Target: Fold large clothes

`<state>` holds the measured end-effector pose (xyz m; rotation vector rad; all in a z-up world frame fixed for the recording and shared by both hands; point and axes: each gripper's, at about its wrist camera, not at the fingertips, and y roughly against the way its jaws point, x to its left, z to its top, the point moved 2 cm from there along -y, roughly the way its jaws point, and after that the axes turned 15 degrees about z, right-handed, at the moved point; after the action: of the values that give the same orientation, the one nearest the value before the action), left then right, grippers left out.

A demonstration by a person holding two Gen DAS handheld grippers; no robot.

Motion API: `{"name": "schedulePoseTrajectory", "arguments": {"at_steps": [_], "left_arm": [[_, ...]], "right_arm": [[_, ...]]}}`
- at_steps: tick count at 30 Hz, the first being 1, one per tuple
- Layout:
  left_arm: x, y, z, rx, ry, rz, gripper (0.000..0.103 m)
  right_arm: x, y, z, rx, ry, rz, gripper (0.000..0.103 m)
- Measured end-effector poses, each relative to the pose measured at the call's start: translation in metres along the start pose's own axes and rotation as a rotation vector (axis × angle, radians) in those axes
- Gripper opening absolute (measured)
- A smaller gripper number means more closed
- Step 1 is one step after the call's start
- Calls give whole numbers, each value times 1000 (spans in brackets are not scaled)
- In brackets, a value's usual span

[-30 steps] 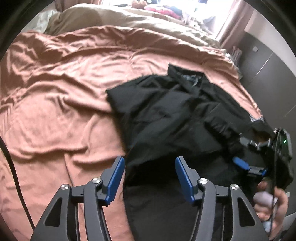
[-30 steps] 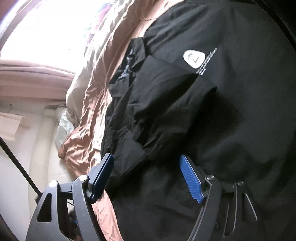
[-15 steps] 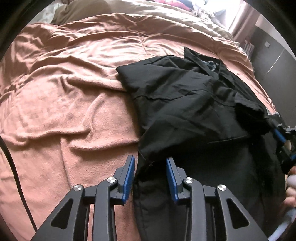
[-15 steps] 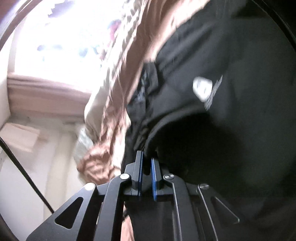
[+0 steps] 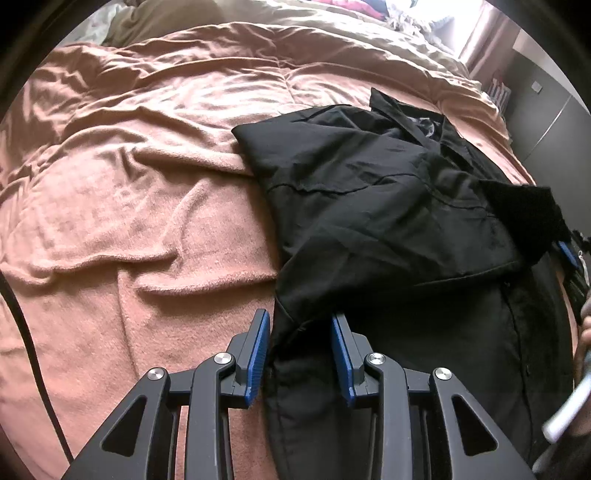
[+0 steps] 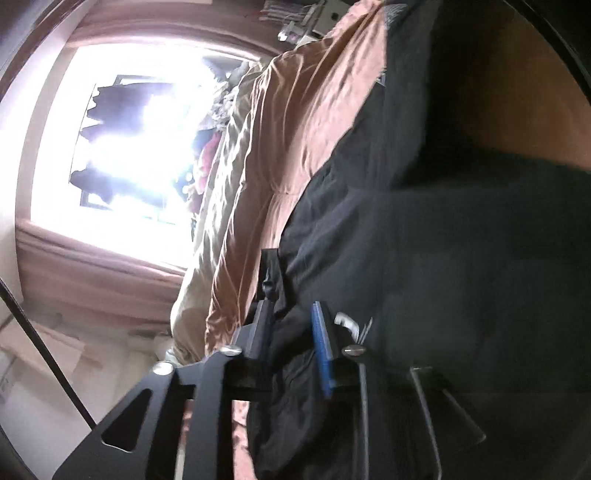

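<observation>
- Shirt (image 5: 388,206): black, lies part-folded on the bed (image 5: 129,221), spread from centre out to 3 and 5 o'clock in your L wrist view; collar end up near 1 o'clock, a folded flap on top.
- Blanket (image 5: 110,166) under it is salmon-pink, wrinkled; a beige duvet (image 5: 332,33) runs along 12 o'clock.
- Your L gripper (image 5: 301,350): at 6 o'clock, partly closed, blue pads straddling the shirt's left edge. Cloth sits between the fingers, but can't tell whether the pads actually pinch it.
- Your R gripper (image 6: 293,339): near 6 o'clock in its own blurred view, jaws opening, black cloth bunched between the fingers. Can't tell if the pads press on it.
- R view: shirt (image 6: 443,277) fills the 3 to 5 o'clock side, blanket strip (image 6: 306,129) runs toward 12, bright window (image 6: 140,140) at 9 to 10 o'clock.
- In L view, the other gripper's blue tip shows at 3 o'clock by the shirt's right edge, a hand (image 5: 585,325) just below it.
</observation>
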<state>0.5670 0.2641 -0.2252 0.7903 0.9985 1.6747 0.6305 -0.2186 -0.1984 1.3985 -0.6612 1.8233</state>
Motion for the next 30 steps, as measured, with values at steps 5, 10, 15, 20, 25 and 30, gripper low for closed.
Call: {"name": "schedulePoseTrajectory", "arguments": {"at_steps": [5, 10, 15, 20, 25, 30], "left_arm": [[0, -1, 0, 0, 3, -7, 36], [-3, 2, 2, -8, -4, 0, 36], [-1, 8, 1, -16, 15, -17, 36], [-1, 10, 0, -13, 20, -29, 36], [0, 10, 2, -17, 20, -30, 36], [3, 9, 3, -22, 22, -27, 36]], "right_arm": [[1, -3, -14, 28, 39, -51, 78], [52, -12, -46, 178, 315, -206, 78], [112, -27, -82, 335, 668, -267, 80], [111, -46, -109, 481, 840, -394, 81], [96, -91, -94, 532, 827, -512, 81], [89, -89, -43, 410, 757, -597, 81]]}}
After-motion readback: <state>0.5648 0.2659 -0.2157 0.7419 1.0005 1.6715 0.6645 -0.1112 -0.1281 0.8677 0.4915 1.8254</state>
